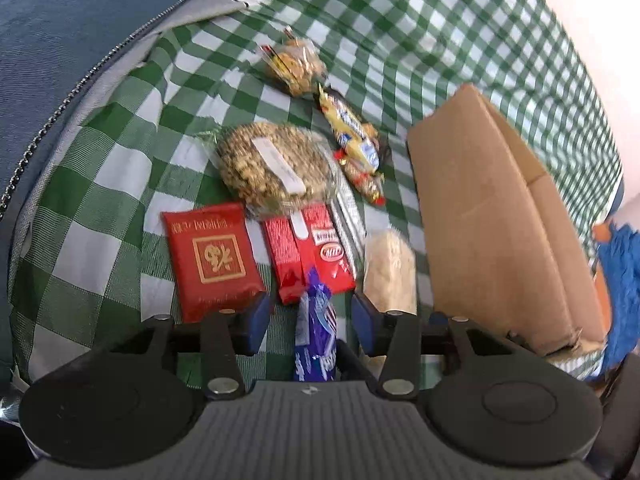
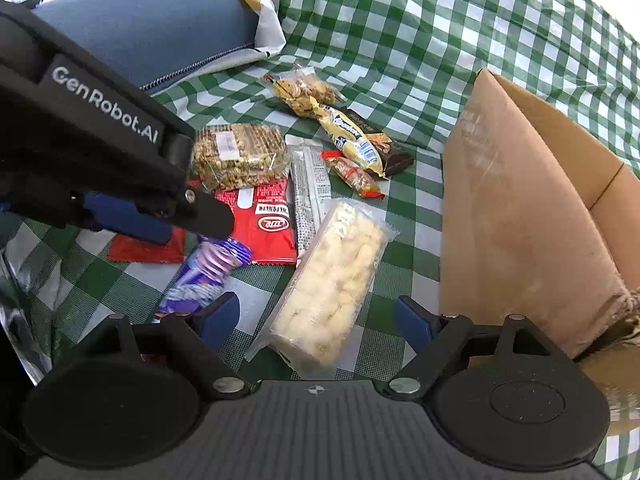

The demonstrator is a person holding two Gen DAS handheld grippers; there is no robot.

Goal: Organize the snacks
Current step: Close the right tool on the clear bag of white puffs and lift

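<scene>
left wrist: left gripper tilted down, astride purple wrapper

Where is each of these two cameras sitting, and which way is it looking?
Left wrist view: sits on the left tongs, looking down along them at a purple wrapper between the open fingers.
Right wrist view: sits on the right tongs, looking down at a clear pack of pale snacks; the left tongs reach in from the left.
Both show the red packet, cardboard box and checked cloth.
</scene>
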